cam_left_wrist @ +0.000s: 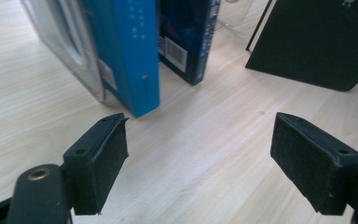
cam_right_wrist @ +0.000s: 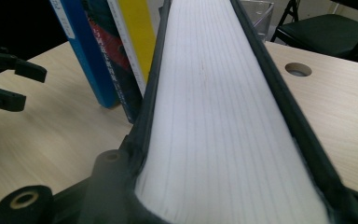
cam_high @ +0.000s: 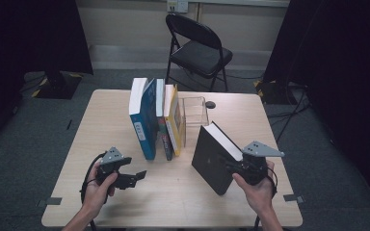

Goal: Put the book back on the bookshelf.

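Gripping the black book (cam_high: 212, 159) in the right gripper (cam_high: 243, 166), jaws clamping its covers, tilted on the table (cam_high: 173, 197) right of the standing books (cam_high: 156, 118). Hovering left gripper (cam_high: 135, 177) near the blue book (cam_left_wrist: 133, 51), jaws gaping wide around nothing.

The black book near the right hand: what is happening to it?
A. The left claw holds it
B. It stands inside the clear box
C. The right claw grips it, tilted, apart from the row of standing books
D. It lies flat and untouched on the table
C: the right claw is clamped across the black book, which leans tilted beside the row of standing books, while the left claw stands open with nothing in it.
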